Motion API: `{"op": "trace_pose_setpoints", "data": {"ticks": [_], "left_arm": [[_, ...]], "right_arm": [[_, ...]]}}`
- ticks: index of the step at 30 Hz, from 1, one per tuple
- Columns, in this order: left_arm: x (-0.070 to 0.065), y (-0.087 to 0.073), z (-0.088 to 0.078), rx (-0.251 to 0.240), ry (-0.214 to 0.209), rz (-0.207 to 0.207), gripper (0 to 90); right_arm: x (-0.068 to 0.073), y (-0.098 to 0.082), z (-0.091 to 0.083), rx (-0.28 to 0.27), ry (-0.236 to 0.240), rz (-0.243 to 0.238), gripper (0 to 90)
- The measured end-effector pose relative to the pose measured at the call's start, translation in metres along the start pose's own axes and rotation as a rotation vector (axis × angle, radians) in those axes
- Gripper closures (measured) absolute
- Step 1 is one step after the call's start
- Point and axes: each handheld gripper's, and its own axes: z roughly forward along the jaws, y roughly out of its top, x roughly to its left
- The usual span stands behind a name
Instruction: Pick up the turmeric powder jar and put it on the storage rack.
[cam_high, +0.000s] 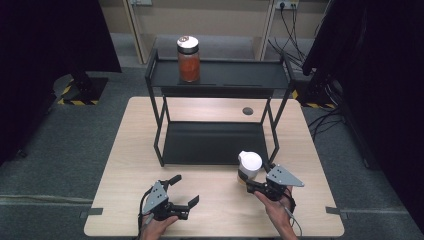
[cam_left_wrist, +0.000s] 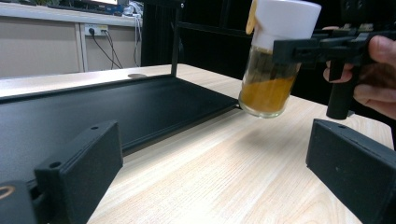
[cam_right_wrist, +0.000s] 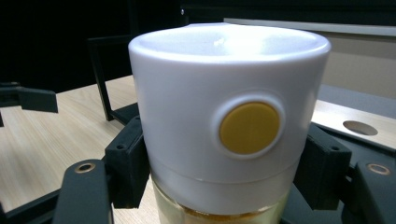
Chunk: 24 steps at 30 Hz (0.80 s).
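Note:
A glass jar with a white lid (cam_high: 248, 167) and yellow-orange contents hangs just above the wooden table (cam_high: 130, 150), slightly tilted. My right gripper (cam_high: 256, 186) is shut on the jar below its lid. In the right gripper view the white lid (cam_right_wrist: 224, 112) with a yellow round button sits between the two black jaws. The left gripper view shows the same jar (cam_left_wrist: 273, 70) lifted off the table with the right gripper clamped on it. My left gripper (cam_high: 183, 190) stands open near the table's front edge, with nothing between its fingers.
A black two-level metal rack (cam_high: 215, 75) stands at the back of the table. A second jar with orange contents (cam_high: 188, 59) stands on its top shelf. The lower shelf (cam_high: 210, 142) lies flat on the table. A round hole (cam_high: 247, 111) is in the tabletop.

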Motion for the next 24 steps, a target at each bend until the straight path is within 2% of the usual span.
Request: {"op": "trace_pose_setpoints", "data": {"ticks": [8,15,24], "left_arm": [[0.000,0.000,0.000,-0.001,0.004,-0.002,3.0],[-0.001,0.000,-0.001,-0.001,0.010,-0.001,3.2],[-0.002,0.000,-0.001,-0.001,0.014,-0.003,3.2]], "right_arm": [[-0.001,0.015,-0.005,-0.017,-0.003,-0.004,30.8],[-0.001,0.029,-0.005,-0.021,0.016,-0.024,30.7],[-0.002,0.044,-0.003,-0.026,0.036,-0.021,30.8]]}}
